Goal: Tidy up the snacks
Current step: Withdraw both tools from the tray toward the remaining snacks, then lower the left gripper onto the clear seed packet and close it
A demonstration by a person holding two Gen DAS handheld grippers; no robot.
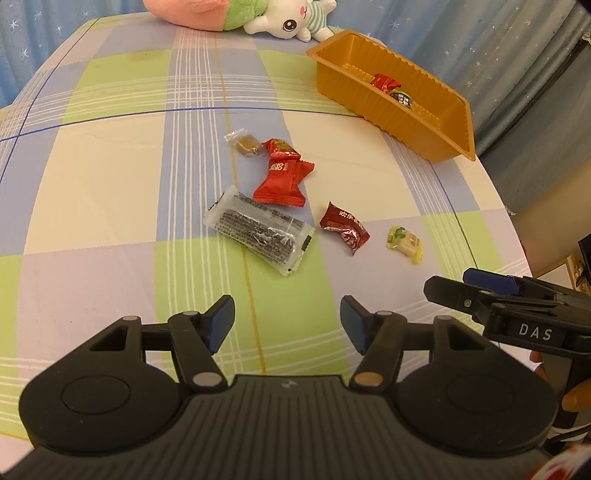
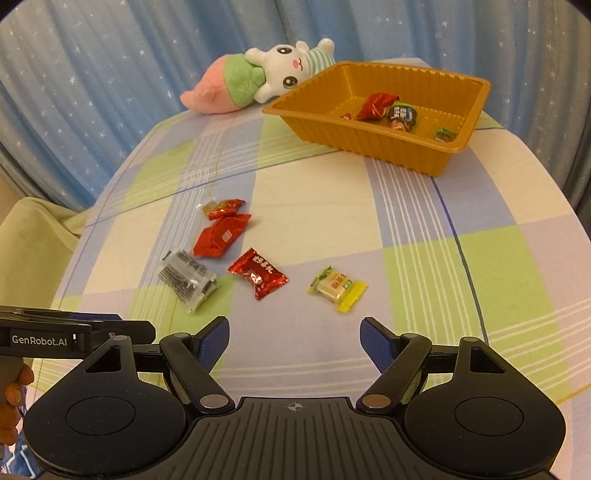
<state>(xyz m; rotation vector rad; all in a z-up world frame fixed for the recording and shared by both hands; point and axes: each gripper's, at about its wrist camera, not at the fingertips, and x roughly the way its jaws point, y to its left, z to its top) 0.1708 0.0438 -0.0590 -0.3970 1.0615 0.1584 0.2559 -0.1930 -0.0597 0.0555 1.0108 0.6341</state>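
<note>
Several wrapped snacks lie on the checked cloth: a clear pack of dark bars (image 1: 258, 232) (image 2: 188, 278), a big red pack (image 1: 282, 181) (image 2: 219, 236), a dark red candy (image 1: 343, 227) (image 2: 258, 275), a yellow candy (image 1: 404, 243) (image 2: 338, 286) and a small clear-wrapped brown sweet (image 1: 245, 144). An orange tray (image 1: 436, 136) (image 2: 373, 142) at the back holds a few snacks. My left gripper (image 1: 287, 314) is open and empty, short of the clear pack. My right gripper (image 2: 294, 332) is open and empty, just short of the yellow candy; it also shows in the left wrist view (image 1: 454, 288).
A plush toy (image 1: 258, 14) (image 2: 258, 75) lies at the table's far edge beside the tray. Blue starred curtains hang behind. The table edge drops off at the right (image 1: 509, 206). A pale chair back (image 2: 33, 236) stands at the left.
</note>
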